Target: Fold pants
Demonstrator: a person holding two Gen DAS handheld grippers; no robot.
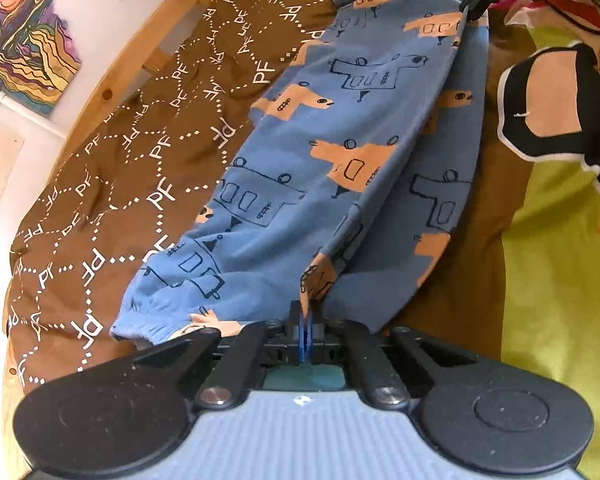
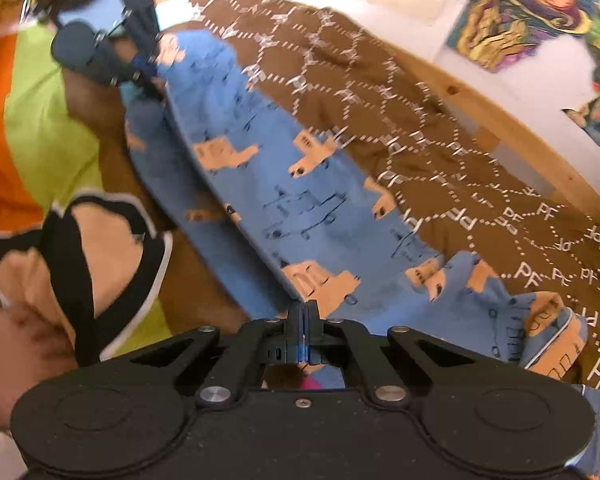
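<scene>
Left gripper (image 1: 306, 312) was clamped tight on a pants (image 1: 340, 152) edge just ahead of it. Right gripper (image 2: 306, 312) likewise pinched the opposite end, stretching one leg over the other above the brown bedspread (image 1: 140, 140).

The pants (image 1: 340, 152) lie stretched on the bed cover (image 1: 140, 152), held between the left gripper (image 1: 306, 312) at one end and the right gripper (image 2: 305, 312) at the other.

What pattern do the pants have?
Blue pants with tan and outlined vehicle-like shapes; clearest in the left wrist view.
</scene>
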